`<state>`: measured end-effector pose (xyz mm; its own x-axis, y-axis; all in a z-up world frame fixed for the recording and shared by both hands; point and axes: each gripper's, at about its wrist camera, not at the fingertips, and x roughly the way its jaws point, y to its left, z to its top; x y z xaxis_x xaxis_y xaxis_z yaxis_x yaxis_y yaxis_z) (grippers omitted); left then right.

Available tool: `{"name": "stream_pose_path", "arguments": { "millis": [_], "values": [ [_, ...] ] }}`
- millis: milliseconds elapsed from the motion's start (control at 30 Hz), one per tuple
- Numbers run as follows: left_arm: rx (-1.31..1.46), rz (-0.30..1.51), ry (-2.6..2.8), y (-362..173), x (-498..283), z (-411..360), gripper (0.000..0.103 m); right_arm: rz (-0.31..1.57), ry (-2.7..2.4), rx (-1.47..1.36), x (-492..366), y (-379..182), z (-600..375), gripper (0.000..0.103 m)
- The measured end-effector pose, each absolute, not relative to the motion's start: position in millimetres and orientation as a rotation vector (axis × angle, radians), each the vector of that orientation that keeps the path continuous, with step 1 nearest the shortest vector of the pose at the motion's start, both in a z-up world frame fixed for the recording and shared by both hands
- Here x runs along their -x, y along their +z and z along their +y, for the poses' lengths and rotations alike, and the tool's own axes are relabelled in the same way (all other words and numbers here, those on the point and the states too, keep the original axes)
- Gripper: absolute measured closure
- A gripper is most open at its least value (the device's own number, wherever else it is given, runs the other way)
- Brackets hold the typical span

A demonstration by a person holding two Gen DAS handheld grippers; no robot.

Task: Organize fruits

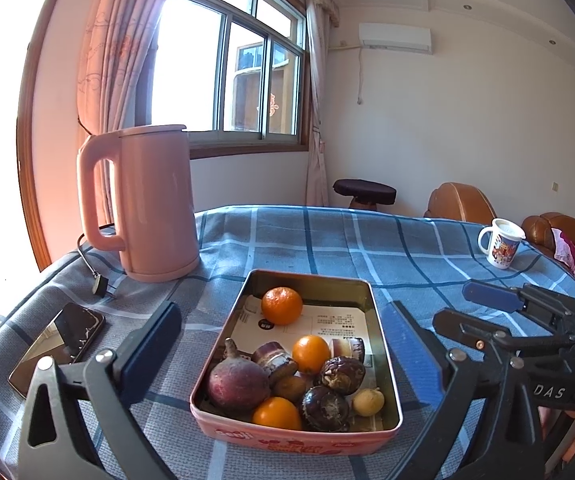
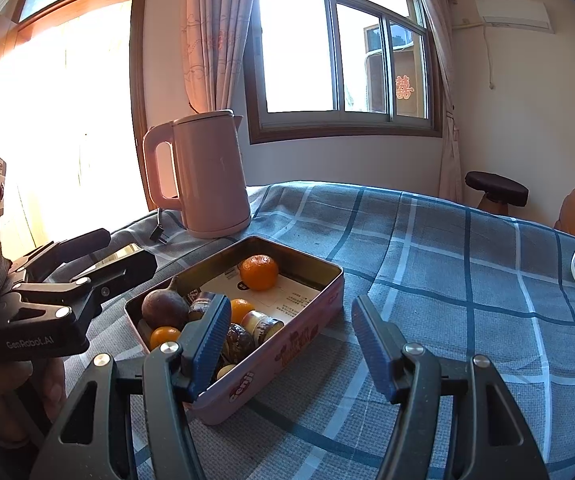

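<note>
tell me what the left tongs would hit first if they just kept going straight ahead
Probably the pink tin of fruit: the open left tongs straddle it, with the near fruits like the purple one first. Depth is hard to judge.

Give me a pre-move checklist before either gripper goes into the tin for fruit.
1. Left gripper empty, jaws wide apart either side of the tin: ok.
2. Right gripper empty, jaws apart, holding nothing: ok.
3. Tin flat on the checked cloth, no lid: ok.
4. Far orange lies alone, free to grasp: ok.
5. Near fruit crowded: the purple fruit, two oranges and dark fruits touch one another: not ok for a clean pick.
6. Place to sort fruit into: no second container in view: cannot tell.
</note>
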<state>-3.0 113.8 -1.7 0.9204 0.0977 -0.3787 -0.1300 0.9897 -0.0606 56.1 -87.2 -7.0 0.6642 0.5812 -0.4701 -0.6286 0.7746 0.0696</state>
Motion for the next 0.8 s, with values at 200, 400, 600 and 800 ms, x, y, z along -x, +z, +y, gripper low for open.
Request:
{"name": "stream_pose_path", "arguments": {
  "millis": [200, 400, 600, 800],
  "values": [
    [0.081, 0.378, 0.106, 2, 4, 109, 0.000, 0.482, 0.675, 0.101, -54, -5, -93, 0.039],
    [0.064, 0.367, 0.115, 6, 6, 104, 0.000, 0.469, 0.669, 0.110, -51, -2, -94, 0.039],
    [0.055, 0.377, 0.124, 6, 3, 102, 0.000, 0.463, 0.668, 0.121, -49, -1, -95, 0.039],
    [0.044, 0.379, 0.127, 2, 1, 100, 0.000, 0.471, 0.659, 0.117, -52, -3, -99, 0.039]
  ]
}}
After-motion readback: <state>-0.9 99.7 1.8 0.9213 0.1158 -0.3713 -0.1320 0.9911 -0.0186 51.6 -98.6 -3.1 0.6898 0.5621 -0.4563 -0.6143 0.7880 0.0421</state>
